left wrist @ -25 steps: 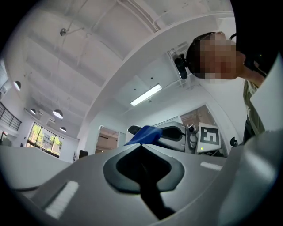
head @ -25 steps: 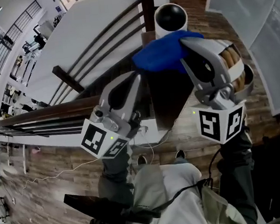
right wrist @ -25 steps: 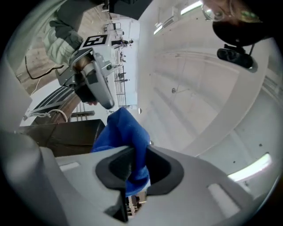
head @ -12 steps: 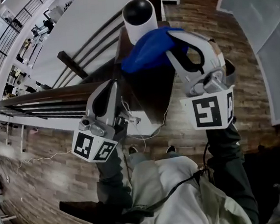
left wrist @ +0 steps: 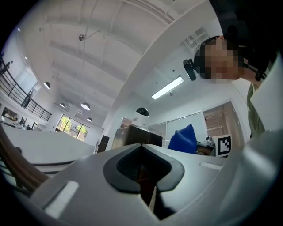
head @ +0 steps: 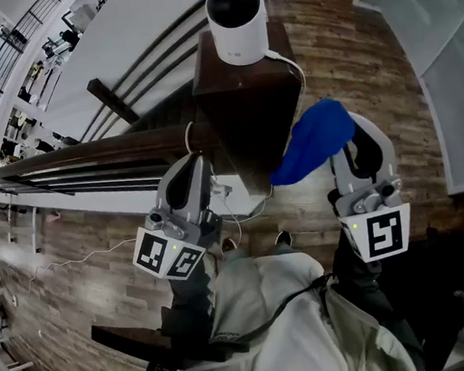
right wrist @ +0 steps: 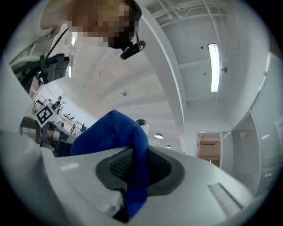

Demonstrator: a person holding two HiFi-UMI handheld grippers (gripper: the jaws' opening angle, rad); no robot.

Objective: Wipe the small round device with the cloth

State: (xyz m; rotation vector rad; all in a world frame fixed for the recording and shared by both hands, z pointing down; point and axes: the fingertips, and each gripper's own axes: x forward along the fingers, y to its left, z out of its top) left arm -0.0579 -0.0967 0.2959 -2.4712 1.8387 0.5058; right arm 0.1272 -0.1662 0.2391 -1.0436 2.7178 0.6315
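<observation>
Now pulled down off the small round device [head: 237,21] atop the post [head: 248,97]: cloth [head: 313,142] in the right hand-held gripper [head: 349,151], beside the post's edge, over open floor [head: 342,56]. In the left gripper view, left hand-held gripper [left wrist: 146,176] closed, empty. In the right gripper view, clamped on cloth.

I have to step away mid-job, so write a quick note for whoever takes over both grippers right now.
Left gripper: shut, empty, near the dark wooden post.
Right gripper: shut on the blue cloth, held clear of the small round device.
Device: on top of the post, nothing touching it but its white cable.
Done: cloth gripped; any wiping so far cannot be told.
Left: bring the cloth onto the device and wipe it.
</observation>
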